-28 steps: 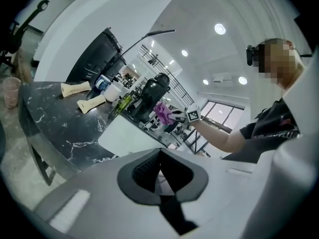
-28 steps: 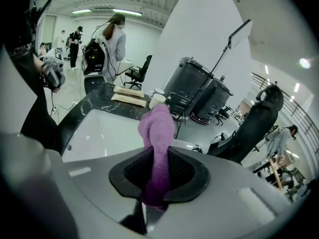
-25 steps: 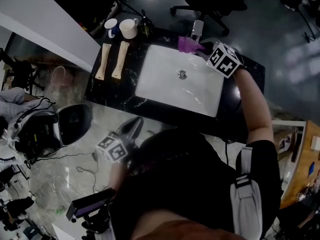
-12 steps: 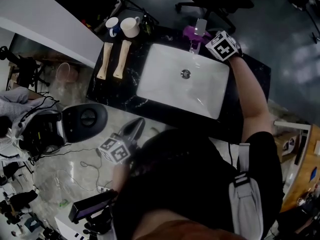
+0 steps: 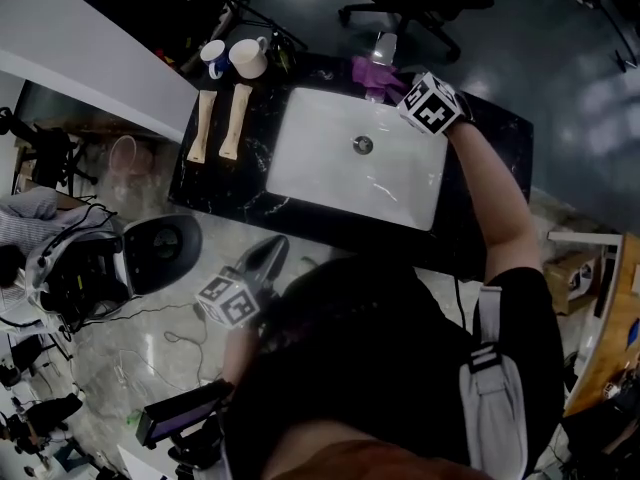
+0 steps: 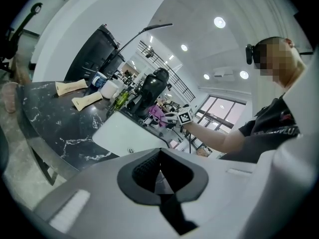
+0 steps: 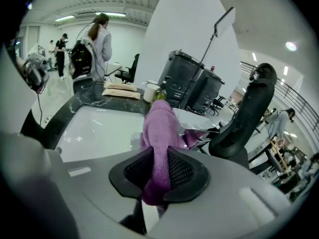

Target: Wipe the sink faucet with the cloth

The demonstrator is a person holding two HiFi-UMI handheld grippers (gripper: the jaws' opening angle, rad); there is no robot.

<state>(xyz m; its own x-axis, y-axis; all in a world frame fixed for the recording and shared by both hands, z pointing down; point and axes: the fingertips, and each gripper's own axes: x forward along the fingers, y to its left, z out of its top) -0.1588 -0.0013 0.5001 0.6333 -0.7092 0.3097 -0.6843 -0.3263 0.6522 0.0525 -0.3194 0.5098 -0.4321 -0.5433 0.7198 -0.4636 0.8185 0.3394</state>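
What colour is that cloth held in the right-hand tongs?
The cloth is purple, seen best in the right gripper view.

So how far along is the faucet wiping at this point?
Done: the purple cloth is picked up, pinched in the right claw. In hand: that claw has the cloth at the faucet, on the far edge of the sink. Left: the wiping itself; no picture shows how much of the faucet is clean. The left claw is shut and empty, held back from the sink.
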